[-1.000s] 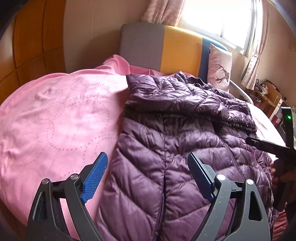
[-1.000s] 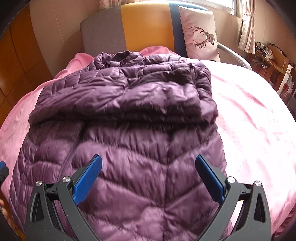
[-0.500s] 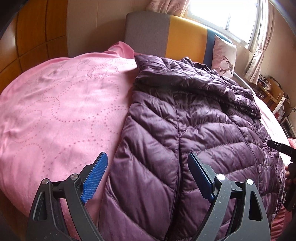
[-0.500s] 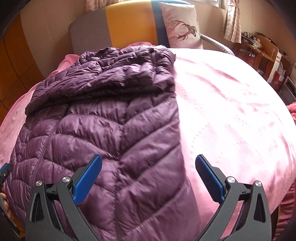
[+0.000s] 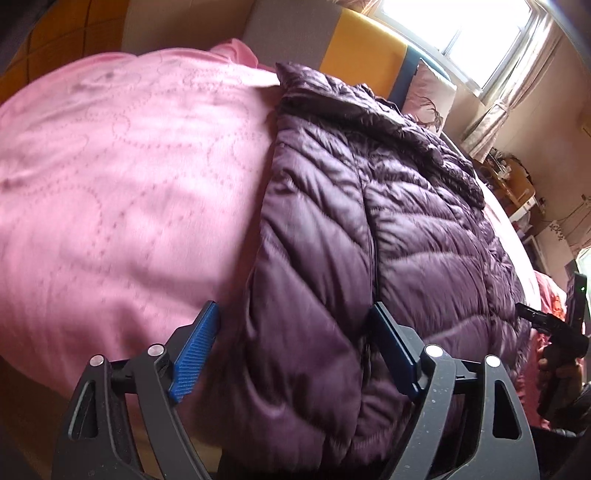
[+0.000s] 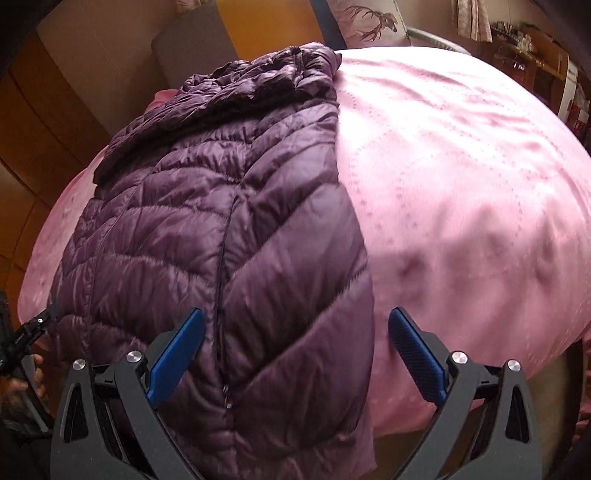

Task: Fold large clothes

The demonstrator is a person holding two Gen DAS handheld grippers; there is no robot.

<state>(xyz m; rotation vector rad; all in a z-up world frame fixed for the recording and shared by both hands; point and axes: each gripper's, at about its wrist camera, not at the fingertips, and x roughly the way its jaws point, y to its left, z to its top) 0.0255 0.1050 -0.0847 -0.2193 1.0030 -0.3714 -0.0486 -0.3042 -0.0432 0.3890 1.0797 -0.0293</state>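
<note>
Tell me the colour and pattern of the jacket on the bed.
Dark purple jacket, quilted in slanted chevron stitching; clearest in the right wrist view.

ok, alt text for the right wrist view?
A purple puffer jacket lies on a pink bedspread, its near right edge between the fingers of the open right gripper, which has just been closing slightly without pressing on it. A deer-print pillow leans at the headboard.
</note>
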